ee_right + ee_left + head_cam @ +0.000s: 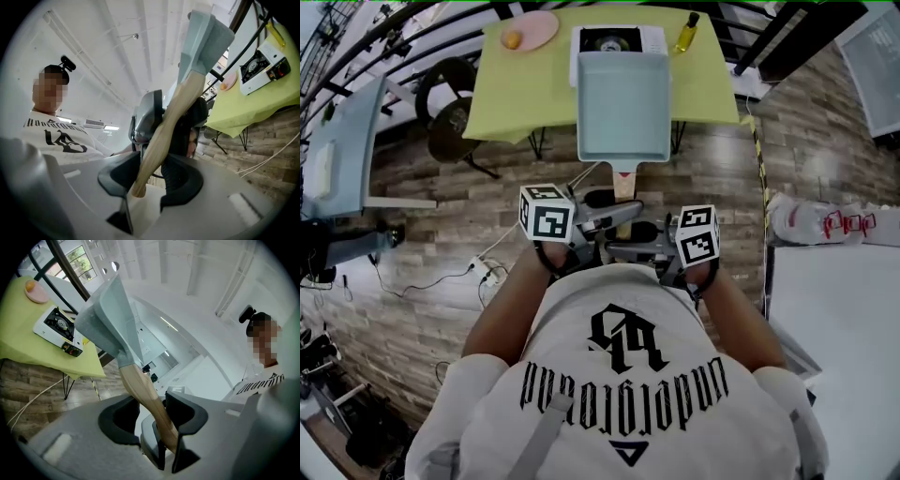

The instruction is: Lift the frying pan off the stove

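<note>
- The table (497, 103), under yellow-green cloth, is lying at 12 o'clock in the head view, its far edge cut off.
- The frying pan (623, 105) is hanging in the air at 6 o'clock of the stove (614, 39), hiding the stove's near part.
- The left gripper (614, 217) and right gripper (623, 246) are both clamping the pan's wooden handle (623, 183), jaws part-closed. The head view is blurring the fingertips, but each gripper view is showing the handle crossing between its pads.
- The bottle (276, 35) is showing in the right gripper view, not the left.
</note>
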Action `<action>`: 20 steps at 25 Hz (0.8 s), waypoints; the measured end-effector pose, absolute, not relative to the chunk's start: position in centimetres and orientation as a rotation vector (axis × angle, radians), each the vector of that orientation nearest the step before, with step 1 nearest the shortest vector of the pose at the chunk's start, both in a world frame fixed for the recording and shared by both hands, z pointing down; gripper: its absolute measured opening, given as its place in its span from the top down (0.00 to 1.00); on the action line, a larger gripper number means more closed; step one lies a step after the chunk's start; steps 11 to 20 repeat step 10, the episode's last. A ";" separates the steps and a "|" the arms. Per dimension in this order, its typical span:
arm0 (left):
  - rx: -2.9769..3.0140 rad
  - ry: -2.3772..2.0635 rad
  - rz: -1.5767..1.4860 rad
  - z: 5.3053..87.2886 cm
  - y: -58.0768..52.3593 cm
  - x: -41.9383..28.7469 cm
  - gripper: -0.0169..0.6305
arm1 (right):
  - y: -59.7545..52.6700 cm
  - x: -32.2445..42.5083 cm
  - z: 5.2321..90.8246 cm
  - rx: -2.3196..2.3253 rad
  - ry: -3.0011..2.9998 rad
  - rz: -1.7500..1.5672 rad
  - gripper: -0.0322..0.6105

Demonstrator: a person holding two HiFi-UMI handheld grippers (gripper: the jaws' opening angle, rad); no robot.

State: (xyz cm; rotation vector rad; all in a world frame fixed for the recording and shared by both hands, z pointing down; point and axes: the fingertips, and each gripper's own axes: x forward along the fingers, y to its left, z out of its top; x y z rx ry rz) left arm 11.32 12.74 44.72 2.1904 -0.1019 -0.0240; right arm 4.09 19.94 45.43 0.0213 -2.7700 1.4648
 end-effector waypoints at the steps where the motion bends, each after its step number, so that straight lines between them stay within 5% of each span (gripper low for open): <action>1: 2.186 -0.106 -0.029 44.7 12.8 11.2 0.68 | 20.1 4.0 45.4 0.016 -2.769 1.463 0.73; 20: 2.190 -0.117 -0.048 44.3 13.8 11.8 0.68 | 21.1 4.7 45.0 -0.010 -2.764 1.455 0.73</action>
